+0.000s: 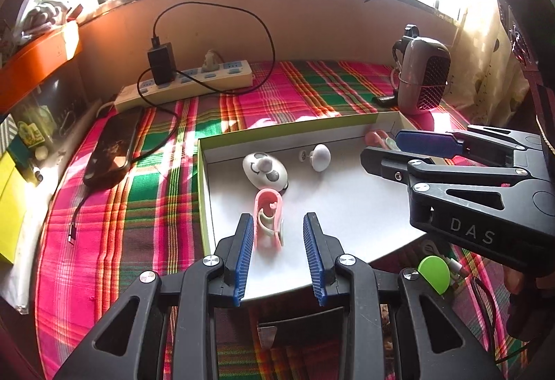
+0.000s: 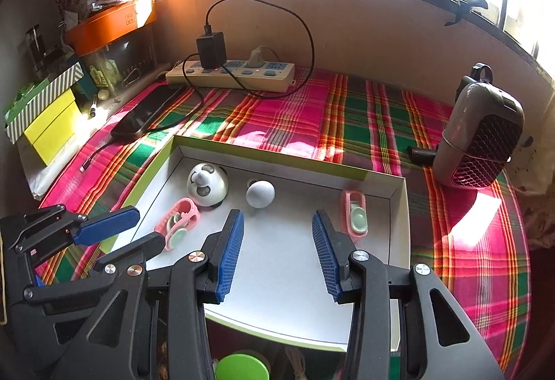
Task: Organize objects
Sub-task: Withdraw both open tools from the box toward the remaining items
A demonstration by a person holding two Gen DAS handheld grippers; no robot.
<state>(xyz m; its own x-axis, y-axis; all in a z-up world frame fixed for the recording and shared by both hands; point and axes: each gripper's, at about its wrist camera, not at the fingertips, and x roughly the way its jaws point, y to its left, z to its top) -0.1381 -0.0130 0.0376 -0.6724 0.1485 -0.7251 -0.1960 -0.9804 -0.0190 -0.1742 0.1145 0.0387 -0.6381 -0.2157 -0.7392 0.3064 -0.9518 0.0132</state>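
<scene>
A shallow white box with green rim (image 1: 205, 192) (image 2: 399, 206) lies on the plaid cloth. Inside are a white panda-faced egg (image 1: 265, 170) (image 2: 207, 184), a small white knob (image 1: 319, 156) (image 2: 260, 193), and two pink clip holders: one (image 1: 267, 218) (image 2: 177, 222) at the left, one (image 2: 354, 213) at the right, mostly hidden behind the right gripper in the left wrist view (image 1: 374, 137). My left gripper (image 1: 280, 257) (image 2: 119, 234) is open, its fingers flanking the left pink holder from just in front. My right gripper (image 2: 277, 253) (image 1: 399, 153) is open and empty over the box's middle.
A power strip (image 2: 230, 73) with charger and black cable lies at the back. A black phone (image 1: 112, 147) lies at the left. A grey speaker (image 2: 482, 144) stands at the right. Boxes (image 2: 48, 123) stack at the left edge. A green round object (image 1: 435, 272) lies near the box's front edge.
</scene>
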